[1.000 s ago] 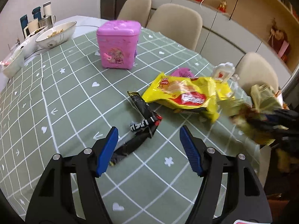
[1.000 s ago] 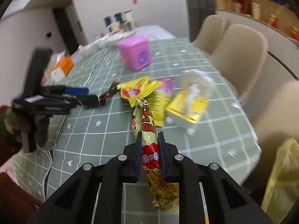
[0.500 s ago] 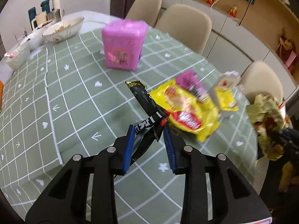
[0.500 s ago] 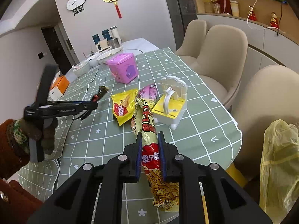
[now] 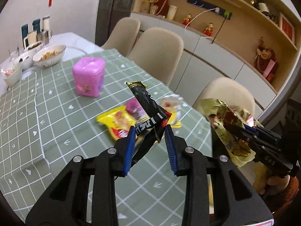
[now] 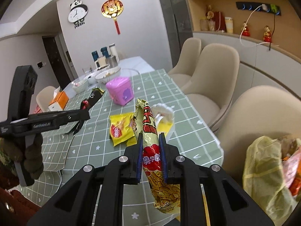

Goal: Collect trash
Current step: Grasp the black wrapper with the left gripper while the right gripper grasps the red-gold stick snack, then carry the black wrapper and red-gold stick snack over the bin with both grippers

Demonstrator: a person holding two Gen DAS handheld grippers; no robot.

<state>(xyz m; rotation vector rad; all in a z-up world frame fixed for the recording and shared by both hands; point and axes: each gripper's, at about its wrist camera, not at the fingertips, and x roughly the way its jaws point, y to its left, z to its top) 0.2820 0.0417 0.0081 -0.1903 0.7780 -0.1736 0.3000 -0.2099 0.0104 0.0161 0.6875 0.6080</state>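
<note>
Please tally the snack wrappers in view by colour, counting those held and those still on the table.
Black wrapper, held in the left gripper: 1
Gold-and-red wrapper, held in the right gripper: 1
Yellow wrapper, on the table: 1
Pink wrapper, on the table: 1
Total: 4

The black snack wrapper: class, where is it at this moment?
The black snack wrapper is off the table, pinched in the left claw, above the yellow chip bag; the right wrist view shows it left of the pink box.
</note>
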